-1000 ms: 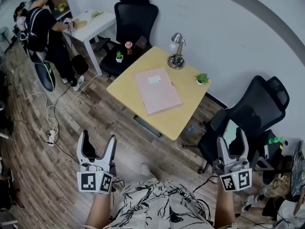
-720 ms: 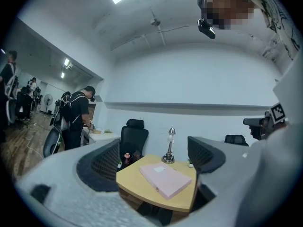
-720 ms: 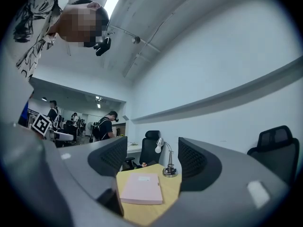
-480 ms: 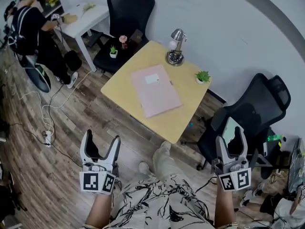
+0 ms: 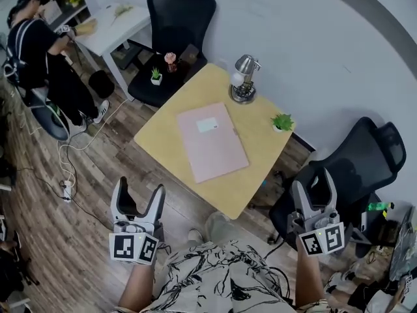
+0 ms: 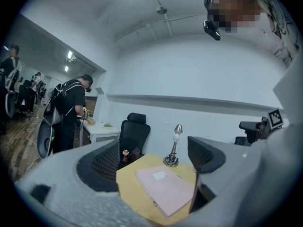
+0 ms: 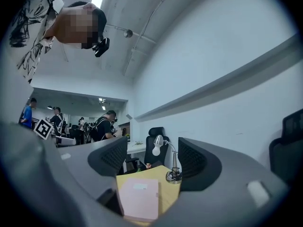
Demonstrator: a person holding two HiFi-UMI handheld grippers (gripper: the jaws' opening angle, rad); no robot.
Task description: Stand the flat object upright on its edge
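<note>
- Wood floor (image 5: 85, 194): the person holding the tools stands on it, short of the furniture. A second person works at a white desk far off to the left and plays no part here.
- Worktop (image 5: 159, 139): a yellow square table set corner-on to the person, with a black office chair (image 5: 179, 18) behind it and another (image 5: 365, 162) to its right.
- Pink folder (image 5: 212, 141): this is the task's flat object. It lies flat near the middle of the worktop, white label uppermost toward the far end, its near short edge close to the worktop's near edge. No part of it is raised.
- Left gripper (image 5: 138, 189): jaws spread wide with nothing between them. It is held above the floor, well apart from the worktop, and its own view looks across at the folder.
- Right gripper (image 5: 314, 182): likewise released and empty, held off the worktop's near right side.
- Desk lamp (image 5: 244, 80): stands upright at the far corner, just beyond the folder's far end.
- Small potted plant (image 5: 282, 122): sits at the right corner, clear of the folder.
- Assessment: the task is at the approach step and nothing is grasped. The next move calls for closing in on the worktop, pinching one long edge of the folder, and steadying it with the other gripper as it tips up. The lift should keep clear of the lamp.
</note>
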